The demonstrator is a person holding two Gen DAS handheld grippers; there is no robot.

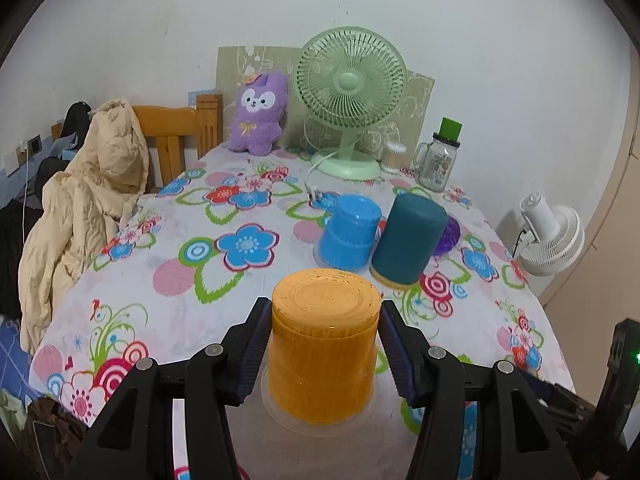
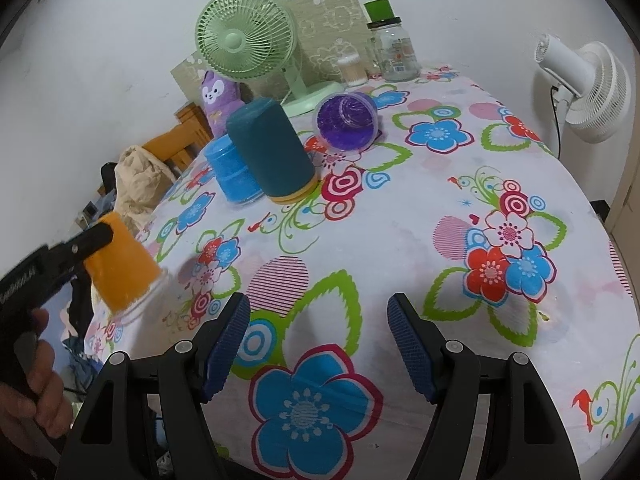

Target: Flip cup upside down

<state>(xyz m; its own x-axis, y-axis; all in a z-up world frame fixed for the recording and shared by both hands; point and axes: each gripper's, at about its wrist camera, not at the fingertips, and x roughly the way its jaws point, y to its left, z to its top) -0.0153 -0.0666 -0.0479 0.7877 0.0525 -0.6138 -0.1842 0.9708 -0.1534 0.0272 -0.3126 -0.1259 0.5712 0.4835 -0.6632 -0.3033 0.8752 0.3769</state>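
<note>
Left fingers [image 1: 323, 350] bracket the inverted orange cup [image 1: 324, 344], contact unclear; right fingers [image 2: 319, 350] gape over the desk [image 2: 400, 240].

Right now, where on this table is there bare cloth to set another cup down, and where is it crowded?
Free: the wide cloth ahead of the right gripper, open and empty, out to the table's right edge. Also the left side between the beige coat and blue cup. Crowded: blue, teal cup and purple cup cluster mid-table; the green fan and glass jar line the back.
</note>
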